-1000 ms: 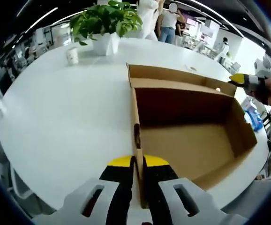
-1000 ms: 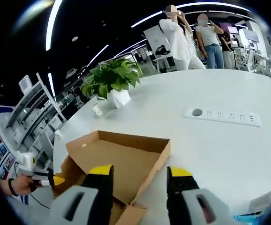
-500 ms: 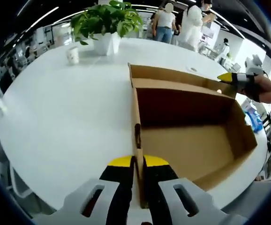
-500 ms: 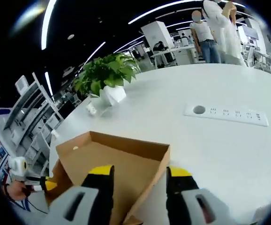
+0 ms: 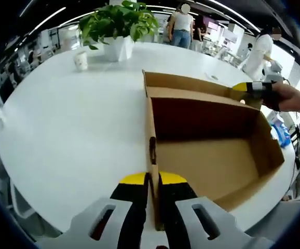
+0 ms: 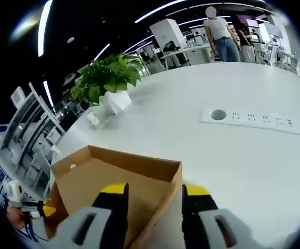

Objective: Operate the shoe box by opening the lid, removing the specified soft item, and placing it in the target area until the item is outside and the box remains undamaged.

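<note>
Pinching the near wall of the shoe box with my left gripper, I keep it steady on the white worktop; that grip hasn't shifted. My right gripper, jaws spread, has closed in on the far corner over the last second, and its wall now sits between the jaws, unclamped. In the left gripper view, what I see of the box looks bare; no soft item shows. A potted plant and power strip stand well apart.

White table under box, plant, cup
</note>
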Available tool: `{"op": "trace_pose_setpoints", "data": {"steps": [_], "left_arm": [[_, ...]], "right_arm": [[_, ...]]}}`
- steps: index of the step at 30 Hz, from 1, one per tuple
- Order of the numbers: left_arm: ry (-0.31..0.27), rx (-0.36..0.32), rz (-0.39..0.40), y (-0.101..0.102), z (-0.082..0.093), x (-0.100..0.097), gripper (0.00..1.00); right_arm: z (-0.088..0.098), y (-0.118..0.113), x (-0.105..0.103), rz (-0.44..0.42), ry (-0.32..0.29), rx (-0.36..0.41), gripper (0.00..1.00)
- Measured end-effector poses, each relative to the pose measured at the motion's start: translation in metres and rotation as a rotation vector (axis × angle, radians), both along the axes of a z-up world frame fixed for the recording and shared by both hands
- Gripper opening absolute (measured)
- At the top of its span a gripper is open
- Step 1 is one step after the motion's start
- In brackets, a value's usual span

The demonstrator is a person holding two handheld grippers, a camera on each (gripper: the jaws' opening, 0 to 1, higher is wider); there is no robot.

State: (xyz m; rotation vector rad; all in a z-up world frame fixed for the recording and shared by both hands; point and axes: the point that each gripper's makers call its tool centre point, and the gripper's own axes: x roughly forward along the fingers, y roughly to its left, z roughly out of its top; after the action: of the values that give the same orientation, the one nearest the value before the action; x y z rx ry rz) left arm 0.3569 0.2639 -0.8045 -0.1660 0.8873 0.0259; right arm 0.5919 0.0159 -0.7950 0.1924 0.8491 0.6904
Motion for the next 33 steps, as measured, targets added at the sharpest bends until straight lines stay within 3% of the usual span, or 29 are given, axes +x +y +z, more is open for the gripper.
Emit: {"op": "trace_pose_setpoints", "data": {"steps": [15, 20, 33], "left_arm": [[-0.002, 0.000, 0.003, -0.001, 0.000, -0.001, 0.05], [-0.002, -0.002, 0.004, -0.002, 0.000, -0.002, 0.05], [0.000, 0.001, -0.001, -0.003, 0.001, -0.002, 0.05]], "right_arm": [[-0.016, 0.004, 0.011, -0.011, 0.042, -0.062, 0.27], [-0.020, -0.005, 0.012, -0.117, 0.106, -0.059, 0.16], [-0.017, -0.011, 0.017, -0.132, 0.078, -0.136, 0.07]]}}
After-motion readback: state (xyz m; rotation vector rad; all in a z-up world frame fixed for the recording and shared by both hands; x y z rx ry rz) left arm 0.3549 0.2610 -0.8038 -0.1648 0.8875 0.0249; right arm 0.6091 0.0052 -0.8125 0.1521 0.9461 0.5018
